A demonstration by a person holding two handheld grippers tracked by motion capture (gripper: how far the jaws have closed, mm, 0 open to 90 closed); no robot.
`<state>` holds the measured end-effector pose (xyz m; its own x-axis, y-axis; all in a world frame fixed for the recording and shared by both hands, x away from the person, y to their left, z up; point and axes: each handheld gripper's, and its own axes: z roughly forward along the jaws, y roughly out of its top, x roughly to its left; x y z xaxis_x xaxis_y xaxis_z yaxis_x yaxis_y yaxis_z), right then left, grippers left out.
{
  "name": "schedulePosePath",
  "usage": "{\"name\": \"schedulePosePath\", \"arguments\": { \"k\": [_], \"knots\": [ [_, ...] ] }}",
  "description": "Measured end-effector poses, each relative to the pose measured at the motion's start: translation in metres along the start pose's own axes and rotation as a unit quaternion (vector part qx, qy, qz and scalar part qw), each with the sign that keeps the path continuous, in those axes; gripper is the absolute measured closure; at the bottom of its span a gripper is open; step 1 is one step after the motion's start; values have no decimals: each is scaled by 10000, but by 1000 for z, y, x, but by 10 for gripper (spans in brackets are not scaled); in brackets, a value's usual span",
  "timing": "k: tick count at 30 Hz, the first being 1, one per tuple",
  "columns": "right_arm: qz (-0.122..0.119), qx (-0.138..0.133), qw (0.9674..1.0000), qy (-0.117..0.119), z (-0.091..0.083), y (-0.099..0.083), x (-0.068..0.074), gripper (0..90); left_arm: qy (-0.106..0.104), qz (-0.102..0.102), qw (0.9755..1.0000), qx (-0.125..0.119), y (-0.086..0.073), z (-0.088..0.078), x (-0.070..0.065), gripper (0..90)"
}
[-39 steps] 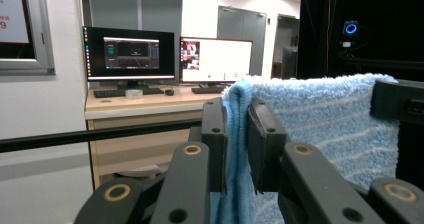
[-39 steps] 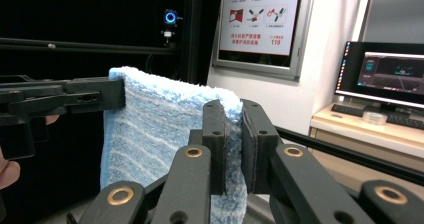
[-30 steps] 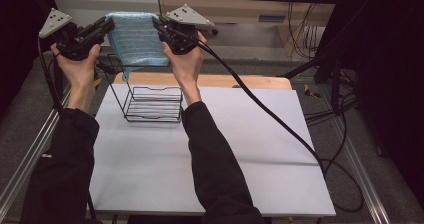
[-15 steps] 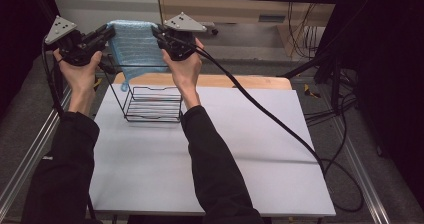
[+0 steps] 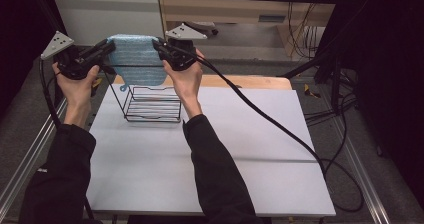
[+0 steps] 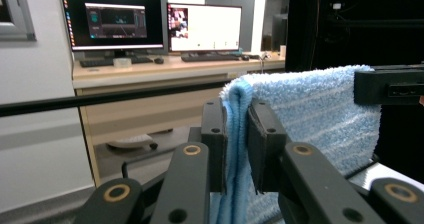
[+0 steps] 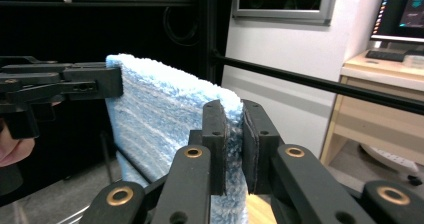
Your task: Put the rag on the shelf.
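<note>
Tongs (image 5: 111,50) high over white table (image 5: 240,149) (wood-edged

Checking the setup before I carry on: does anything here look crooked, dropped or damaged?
Nothing stands out. The blue towel hangs evenly between the left hand-held gripper and the right hand-held gripper, each clamped on a top corner, above the upright black wire rack.

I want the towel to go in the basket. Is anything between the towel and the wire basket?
Nothing visible. The blue towel hangs from both grippers right above the black wire basket, with open air between them.
</note>
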<state>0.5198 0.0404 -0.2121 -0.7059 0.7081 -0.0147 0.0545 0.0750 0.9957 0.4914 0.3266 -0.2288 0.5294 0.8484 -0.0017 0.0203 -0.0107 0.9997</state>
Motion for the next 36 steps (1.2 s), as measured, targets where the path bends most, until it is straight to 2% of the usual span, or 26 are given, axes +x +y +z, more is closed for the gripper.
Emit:
{"name": "schedulePosePath", "arguments": {
  "k": [5,12,16,20,23,30,36],
  "knots": [
    [60,123,9999,103,-5,-6,1,819,-74,-106,9997,195,-3,-2,-2,789],
    [30,201,9993,315,-12,-13,2,812,-152,-60,9994,309,-6,-9,-5,787],
    [-126,233,9988,417,-16,-13,5,808,-236,-88,9991,345,-8,-14,-5,784],
    [-257,308,9981,475,-19,-14,9,808,-285,34,9987,426,-10,-20,-8,783],
    [-329,399,9970,569,-22,-15,10,807,-331,50,9982,497,-12,-24,-10,782],
    [-396,575,9952,687,-23,-19,12,807,-316,90,9973,661,-15,-26,-13,774],
    [-511,611,9940,747,-24,-21,14,811,-237,78,9965,796,-3,-30,-15,742]
  ]
}}
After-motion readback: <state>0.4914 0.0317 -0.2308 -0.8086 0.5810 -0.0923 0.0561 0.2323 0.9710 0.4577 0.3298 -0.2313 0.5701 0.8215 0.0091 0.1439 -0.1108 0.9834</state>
